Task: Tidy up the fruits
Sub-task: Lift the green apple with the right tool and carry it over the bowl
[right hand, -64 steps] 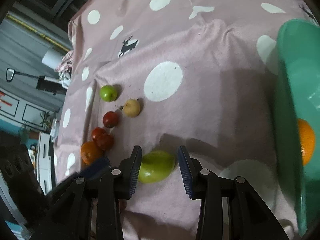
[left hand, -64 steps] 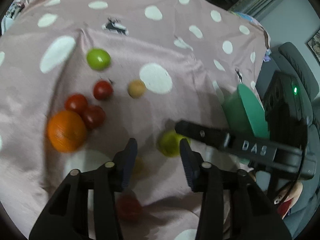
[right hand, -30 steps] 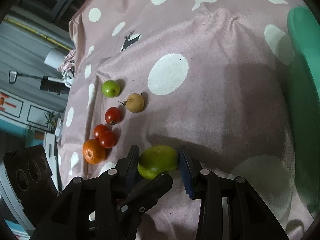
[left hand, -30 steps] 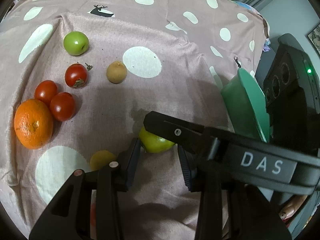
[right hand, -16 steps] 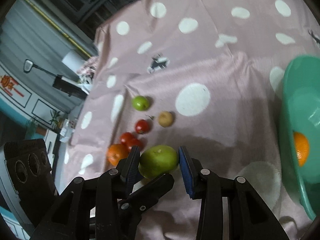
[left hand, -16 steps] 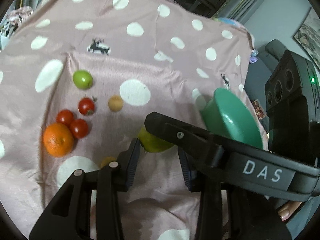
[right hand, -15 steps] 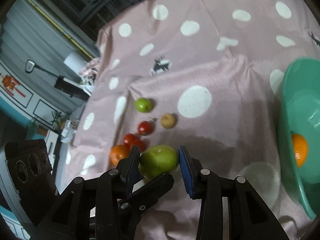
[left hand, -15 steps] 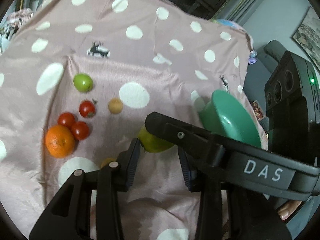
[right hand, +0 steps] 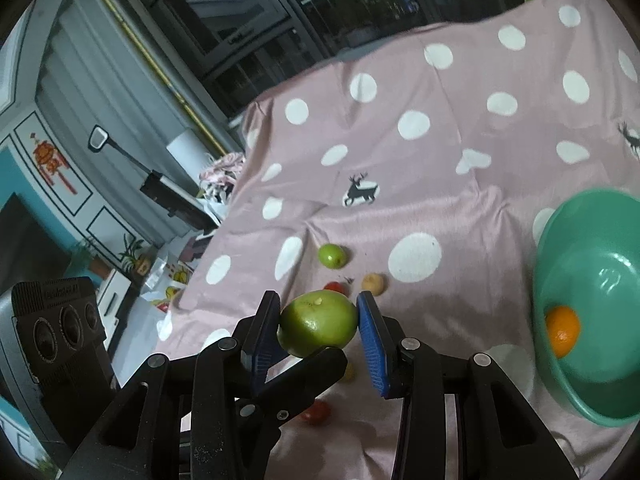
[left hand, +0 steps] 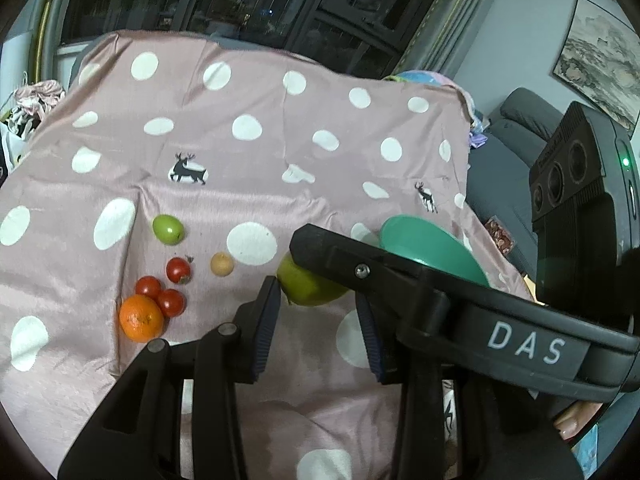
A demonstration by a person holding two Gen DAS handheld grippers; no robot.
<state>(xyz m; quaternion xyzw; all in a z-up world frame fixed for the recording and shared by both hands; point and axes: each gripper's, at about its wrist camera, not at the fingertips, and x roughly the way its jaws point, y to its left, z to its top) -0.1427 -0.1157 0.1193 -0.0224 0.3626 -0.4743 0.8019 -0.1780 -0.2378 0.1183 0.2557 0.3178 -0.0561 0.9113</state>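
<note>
My right gripper [right hand: 319, 325] is shut on a large green fruit [right hand: 318, 323] and holds it above the pink spotted cloth; the fruit also shows in the left wrist view [left hand: 306, 285], behind the right gripper's finger [left hand: 360, 268]. My left gripper [left hand: 318, 322] is open and empty just below it. A green bowl [right hand: 560, 320] to the right holds an orange [right hand: 562, 330]; the bowl also shows in the left wrist view [left hand: 428, 250]. On the cloth lie a small green fruit [left hand: 168, 229], three red tomatoes [left hand: 178, 270], a tan fruit [left hand: 222, 264] and an orange [left hand: 141, 318].
A red tomato [right hand: 316, 412] and a yellowish fruit [right hand: 348, 372] lie under the right gripper. The cloth's far edge drops off toward dark windows. A grey sofa [left hand: 516, 128] stands right of the table. Clutter lies beyond the left edge.
The right gripper closed on the large green fruit and lifted it off the cloth. Both grippers have risen, so the table looks farther away.
</note>
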